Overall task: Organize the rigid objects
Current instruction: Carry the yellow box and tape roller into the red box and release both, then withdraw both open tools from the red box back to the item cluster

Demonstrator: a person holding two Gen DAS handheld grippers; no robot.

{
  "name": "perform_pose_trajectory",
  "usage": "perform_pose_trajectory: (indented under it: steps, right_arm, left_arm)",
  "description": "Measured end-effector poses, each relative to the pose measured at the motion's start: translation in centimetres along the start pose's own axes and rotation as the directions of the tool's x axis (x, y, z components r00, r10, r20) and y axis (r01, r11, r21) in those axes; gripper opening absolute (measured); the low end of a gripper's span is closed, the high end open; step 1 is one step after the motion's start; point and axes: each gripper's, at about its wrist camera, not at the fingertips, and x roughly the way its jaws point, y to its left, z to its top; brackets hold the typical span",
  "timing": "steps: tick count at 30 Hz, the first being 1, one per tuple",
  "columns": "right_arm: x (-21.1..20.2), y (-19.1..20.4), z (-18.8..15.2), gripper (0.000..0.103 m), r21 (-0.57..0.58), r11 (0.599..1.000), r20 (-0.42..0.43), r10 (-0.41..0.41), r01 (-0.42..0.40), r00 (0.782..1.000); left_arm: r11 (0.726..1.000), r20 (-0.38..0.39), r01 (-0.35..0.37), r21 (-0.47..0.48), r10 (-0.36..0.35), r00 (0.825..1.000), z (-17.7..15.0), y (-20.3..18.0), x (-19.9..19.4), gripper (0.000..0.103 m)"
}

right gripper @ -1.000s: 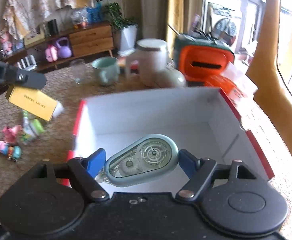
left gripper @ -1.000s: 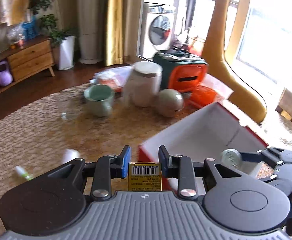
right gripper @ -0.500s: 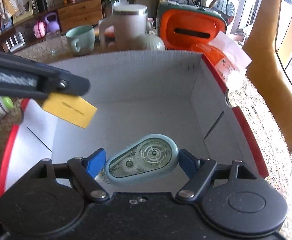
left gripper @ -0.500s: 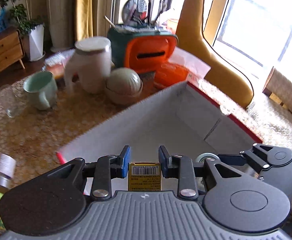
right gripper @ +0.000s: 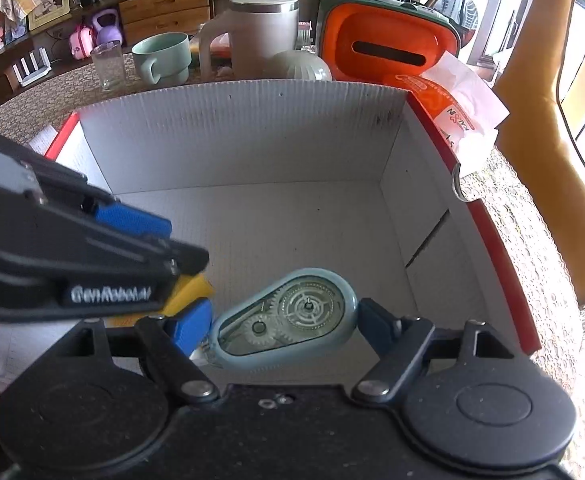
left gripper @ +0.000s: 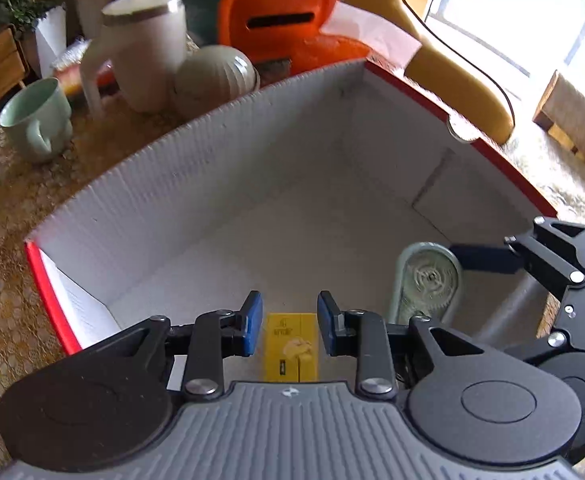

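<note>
1. Since a second ago the left gripper has swung off the open desk and come down inside the white cardboard box; before, it hung outside the box's red edge. Its fingers are narrow, and the small yellow carton shows in the gap between them. In the left wrist view the carton looks slightly clear of the blue pads, so whether they still pinch it I cannot tell.
2. The right gripper has sunk a little deeper over the box floor, its fingers spread wide and clamped end to end on the correction-tape dispenser, as before.
3. Judgement: both items are at the drop point; letting go is what remains.
4. Materials: the box is corrugated board, ribbed white inside and red outside. The dispenser is a smooth pale-blue teardrop shell with a clear window showing gears. The carton is flat, printed card. The desk has a bubbly, patterned cover.
</note>
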Motion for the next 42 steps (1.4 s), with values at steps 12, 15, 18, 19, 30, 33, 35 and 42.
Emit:
perform_pose_trajectory:
  steps: [12,15,18,19,30,33,35,42]
  right_arm:
    - [-0.9,0.2,-0.3,0.086,0.010,1.000,0.017,0.002,-0.003,1.000]
    - [-1.6,0.3,-0.3,0.087,0.022,1.000,0.030,0.007,-0.007,1.000]
    - [-2.5,0.6,-0.3,0.089,0.026,1.000,0.049,0.008,-0.009,0.999]
    - [-2.8,0.7,-0.3,0.090,0.024,1.000,0.056,0.007,-0.009,0.998]
    - [-6.5,3.2,-0.6,0.092,0.050,0.998,0.153,0.036,-0.044,0.988]
    - [-7.4,4.0,-0.7,0.092,0.064,0.996,0.179,0.043,-0.056,0.983]
    - [-8.0,4.7,-0.8,0.093,0.065,0.996,0.195,0.047,-0.061,0.980]
    - [-10.2,7.7,-1.4,0.095,0.049,0.993,0.253,0.089,-0.104,0.963]
  left_arm:
    - [1.000,0.012,-0.012,0.005,0.012,1.000,-0.8,0.0,-2.0,0.029]
    - [1.000,0.032,-0.013,0.000,0.013,0.999,-1.1,0.3,-3.0,0.029]
    - [1.000,0.057,-0.021,-0.007,0.021,0.998,-1.5,0.5,-4.3,0.029]
    - [1.000,0.069,-0.022,-0.008,0.022,0.997,-1.6,0.6,-4.8,0.029]
    - [0.998,0.163,-0.033,-0.047,0.040,0.986,-4.4,2.6,-9.9,0.030]
    - [0.998,0.188,-0.045,-0.045,0.053,0.981,-5.3,3.3,-11.4,0.030]
    - [0.998,0.204,-0.050,-0.049,0.059,0.977,-5.9,3.8,-12.4,0.030]
    - [0.996,0.246,-0.074,-0.057,0.085,0.965,-8.6,5.6,-15.9,0.030]
